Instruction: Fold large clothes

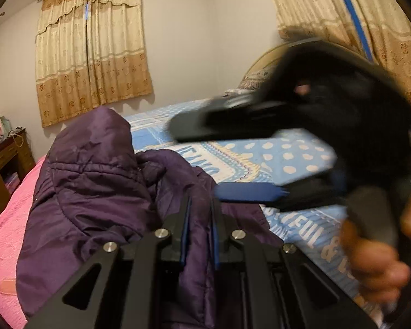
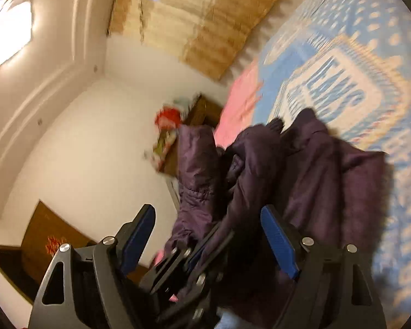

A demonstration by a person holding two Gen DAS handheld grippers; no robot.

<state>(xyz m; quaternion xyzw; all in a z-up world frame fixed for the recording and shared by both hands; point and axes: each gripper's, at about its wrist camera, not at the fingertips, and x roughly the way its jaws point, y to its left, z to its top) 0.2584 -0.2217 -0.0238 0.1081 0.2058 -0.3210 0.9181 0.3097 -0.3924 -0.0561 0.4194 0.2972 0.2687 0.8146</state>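
One fold of the purple jacket (image 1: 96, 181), heaped on the bed (image 1: 287, 159), sits clenched in my left gripper (image 1: 200, 219); my right gripper (image 2: 208, 235) gapes empty, so I grab the opposite edge before lifting.

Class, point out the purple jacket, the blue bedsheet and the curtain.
purple jacket (image 1: 96, 181): left wrist view, quilted padded part.
blue bedsheet (image 1: 287, 153): left wrist view, dotted patch.
curtain (image 1: 90, 63): left wrist view, middle folds.

A home bedroom: bed (image 1: 301, 161) under a blue dotted quilt, beige curtains (image 1: 91, 63), wooden desk (image 1: 5, 164).
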